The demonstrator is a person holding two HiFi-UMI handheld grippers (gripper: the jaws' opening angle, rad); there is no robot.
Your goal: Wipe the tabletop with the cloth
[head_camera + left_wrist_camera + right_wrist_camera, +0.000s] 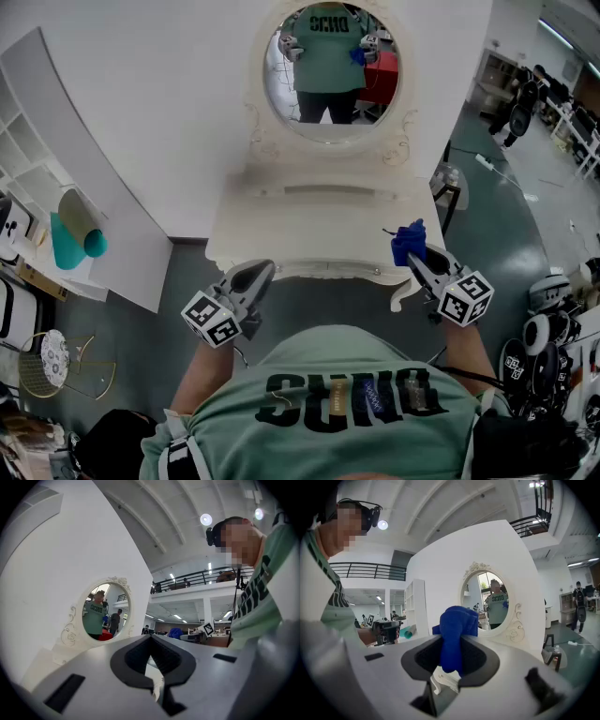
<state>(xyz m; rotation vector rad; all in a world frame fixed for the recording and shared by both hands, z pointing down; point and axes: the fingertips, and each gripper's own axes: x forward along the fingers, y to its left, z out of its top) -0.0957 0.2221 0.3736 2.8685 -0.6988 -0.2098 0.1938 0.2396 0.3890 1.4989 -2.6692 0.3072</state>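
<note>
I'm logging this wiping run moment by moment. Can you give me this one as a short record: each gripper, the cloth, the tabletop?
left gripper: jaws together, nothing between them
right gripper: shut on the cloth
cloth: blue, bunched, sticking out past the jaws
tabletop: white, in front of an oval mirror
cloth position: by the tabletop's front right corner; contact cannot be told
</note>
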